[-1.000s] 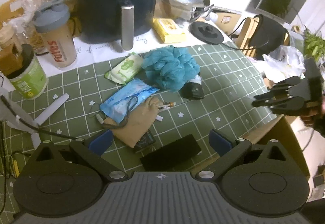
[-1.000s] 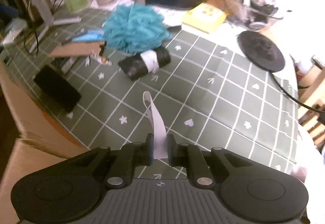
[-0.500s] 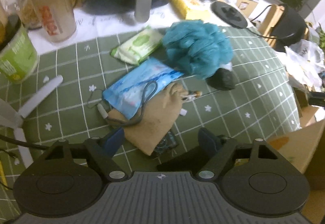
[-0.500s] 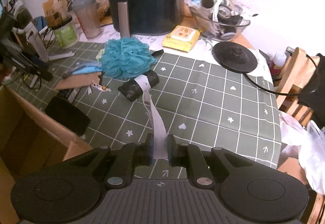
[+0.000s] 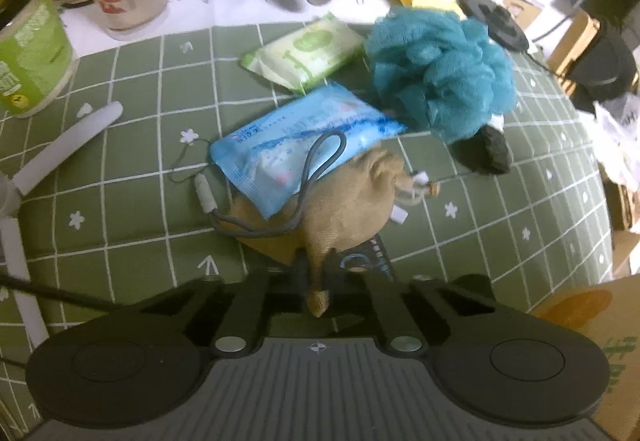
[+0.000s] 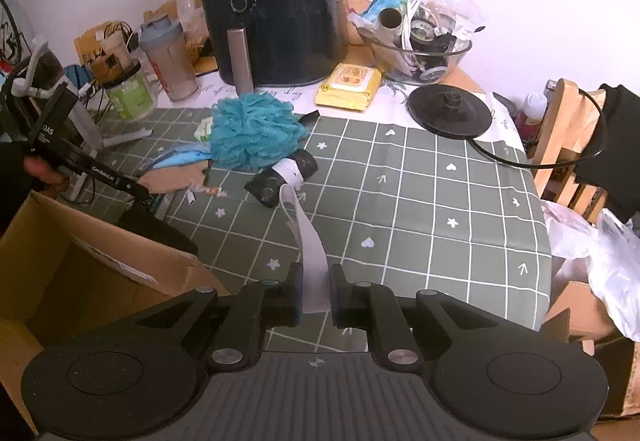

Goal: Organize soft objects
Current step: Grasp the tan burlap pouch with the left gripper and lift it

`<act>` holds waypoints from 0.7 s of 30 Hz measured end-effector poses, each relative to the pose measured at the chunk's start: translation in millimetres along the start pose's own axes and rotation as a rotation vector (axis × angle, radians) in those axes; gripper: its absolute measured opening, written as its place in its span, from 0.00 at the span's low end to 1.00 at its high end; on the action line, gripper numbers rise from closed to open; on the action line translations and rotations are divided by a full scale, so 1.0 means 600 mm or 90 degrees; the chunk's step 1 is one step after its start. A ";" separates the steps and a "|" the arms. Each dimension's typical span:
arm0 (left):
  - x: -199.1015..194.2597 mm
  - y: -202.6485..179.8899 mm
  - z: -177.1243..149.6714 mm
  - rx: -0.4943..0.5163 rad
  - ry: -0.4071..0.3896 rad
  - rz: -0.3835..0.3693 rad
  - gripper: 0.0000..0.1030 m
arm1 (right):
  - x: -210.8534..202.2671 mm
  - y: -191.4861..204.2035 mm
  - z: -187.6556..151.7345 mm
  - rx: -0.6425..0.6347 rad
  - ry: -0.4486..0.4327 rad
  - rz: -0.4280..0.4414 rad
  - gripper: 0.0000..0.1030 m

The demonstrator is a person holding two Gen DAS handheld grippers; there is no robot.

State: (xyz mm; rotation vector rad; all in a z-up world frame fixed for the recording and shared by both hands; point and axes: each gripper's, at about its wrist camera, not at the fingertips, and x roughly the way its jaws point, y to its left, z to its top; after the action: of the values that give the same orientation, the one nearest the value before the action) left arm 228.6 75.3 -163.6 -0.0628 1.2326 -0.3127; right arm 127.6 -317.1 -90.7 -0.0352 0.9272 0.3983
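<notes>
- The tan cloth pouch [image 5: 340,213] is judged light and limp; it can be expected to sag and fold when lifted, so a gathered corner is the sensible place to be taken, and a corner is what is pinched now.
- The left tool [image 5: 316,273] is closed on that near corner, with the cloth bunched between the pads and a tip of fabric poking out behind them.
- A blue tissue pack [image 5: 304,145] rests partly on the pouch, and a grey cord [image 5: 316,169] is looped over both; either could be dragged along or slide off if the pouch is raised. Small tags and a trinket [image 5: 418,191] hang at its far end.
- The pouch is seen as coarse, beige and crumpled, lying on the green gridded worktop [image 5: 132,193] near its front edge, just in front of the teal mesh bath puff [image 5: 440,73].
- The right tool [image 6: 314,291] is clamped on a pale flat strip [image 6: 308,237], which runs up to a black roll [image 6: 280,181] lying on the worktop beside the puff.
- The strip looks thin and flexible; whether it would unwind under a pull cannot be told.
- An open cardboard box [image 6: 80,273] stands at the worktop's near-left edge.
</notes>
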 end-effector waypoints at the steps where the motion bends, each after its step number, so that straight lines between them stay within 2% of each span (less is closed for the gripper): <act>1: -0.007 -0.001 -0.001 -0.001 -0.007 -0.004 0.06 | -0.003 -0.001 0.000 0.005 -0.002 0.000 0.15; 6: -0.042 -0.013 -0.004 0.004 -0.041 -0.016 0.05 | -0.024 -0.004 0.003 0.028 -0.021 0.012 0.15; 21: -0.157 -0.064 -0.016 0.013 -0.158 -0.051 0.05 | -0.066 0.020 0.014 0.001 -0.059 0.037 0.15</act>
State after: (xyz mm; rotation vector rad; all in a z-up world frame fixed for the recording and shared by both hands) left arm 184.2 65.2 -72.2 -0.1306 0.9827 -0.3757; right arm 108.8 -316.9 -52.7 0.0117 0.8378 0.4503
